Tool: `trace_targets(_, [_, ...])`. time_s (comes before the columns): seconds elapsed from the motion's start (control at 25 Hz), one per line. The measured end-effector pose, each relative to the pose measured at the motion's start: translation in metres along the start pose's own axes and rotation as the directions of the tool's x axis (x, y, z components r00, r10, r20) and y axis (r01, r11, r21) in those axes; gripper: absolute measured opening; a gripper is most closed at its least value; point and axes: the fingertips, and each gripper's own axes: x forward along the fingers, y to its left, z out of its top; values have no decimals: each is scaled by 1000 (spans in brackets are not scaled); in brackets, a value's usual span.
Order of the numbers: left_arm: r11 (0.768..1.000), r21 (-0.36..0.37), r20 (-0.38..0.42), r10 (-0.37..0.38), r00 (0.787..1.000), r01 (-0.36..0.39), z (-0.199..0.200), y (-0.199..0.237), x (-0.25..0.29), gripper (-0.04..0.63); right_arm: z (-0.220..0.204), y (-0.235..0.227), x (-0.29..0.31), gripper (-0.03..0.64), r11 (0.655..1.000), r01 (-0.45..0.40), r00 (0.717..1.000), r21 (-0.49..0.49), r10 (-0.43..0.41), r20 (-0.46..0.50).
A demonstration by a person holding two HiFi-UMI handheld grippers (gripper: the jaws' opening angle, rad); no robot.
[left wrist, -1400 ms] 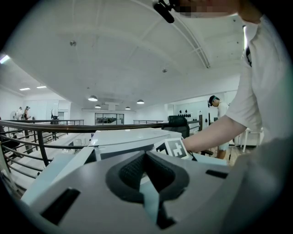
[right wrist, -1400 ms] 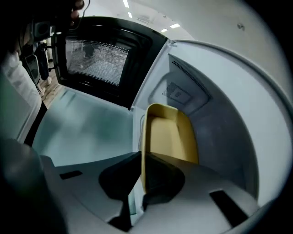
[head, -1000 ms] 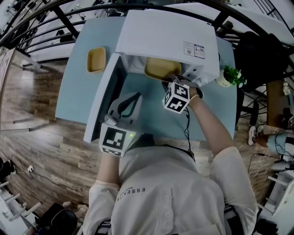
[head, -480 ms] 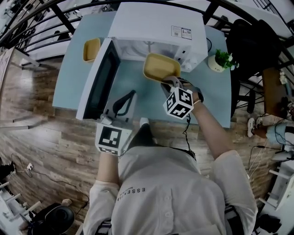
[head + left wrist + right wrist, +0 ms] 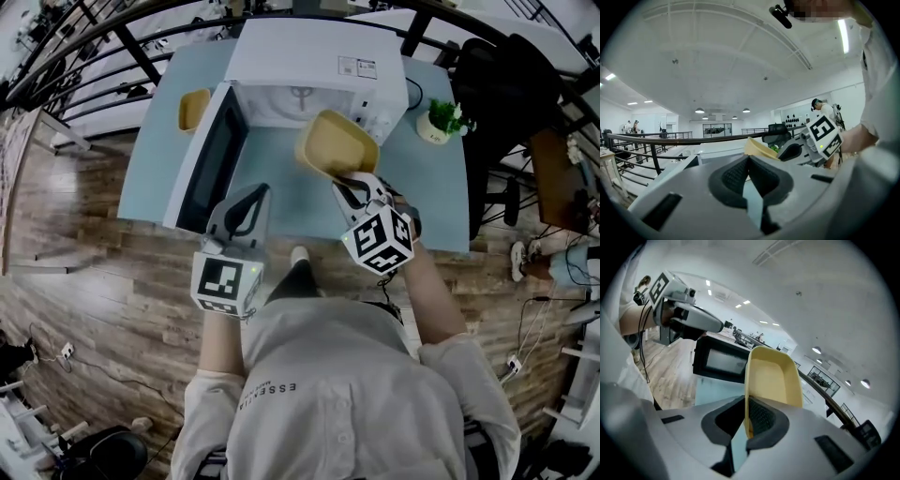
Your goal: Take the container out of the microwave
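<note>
The yellow container (image 5: 336, 142) is outside the white microwave (image 5: 309, 56), held in the air in front of its open cavity and tipped. My right gripper (image 5: 349, 178) is shut on the near rim of it; in the right gripper view the rim stands edge-up between the pads, and the right gripper (image 5: 747, 420) grips the yellow container (image 5: 773, 376). My left gripper (image 5: 258, 192) hangs to the left of it, near the open door (image 5: 208, 159), shut and holding nothing. In the left gripper view the left gripper (image 5: 749, 158) points past the container (image 5: 758, 147).
The microwave door swings out to the left over the pale blue table (image 5: 431, 197). A second small yellow container (image 5: 194, 109) sits left of the microwave. A potted plant (image 5: 441, 120) stands at its right. Black railings run behind the table.
The right gripper has pulled the container out of the microwave toward me and lifted it. The left gripper has drawn back from the door toward the table's front edge.
</note>
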Motion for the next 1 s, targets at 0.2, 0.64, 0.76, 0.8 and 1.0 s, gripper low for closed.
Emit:
trace_targets(0.2, [1000,7,48,0,999,-1,21,-5,-8,2,19,-12,-42,31,982,86,989,168,-105,107])
trace_targets(0.64, [1000,2,70,10,998,-10,27,-15,-21,2,40,-17,-101,31,914,99,936,395,-220,275])
trace_targets(0.76, [1000,4,76,16,997,-16,28,-21,-25,2,40,-17,-110,31,895,88,916,436,-245,318])
trace_targets(0.8, [1000,5,78,18,997,-18,27,-22,-27,2,39,-18,-113,31,890,88,908,448,-256,330])
trace_targets(1.0, [999,7,90,36,995,-36,28,-26,-34,2,31,-20,-122,31,867,95,881,489,-302,365])
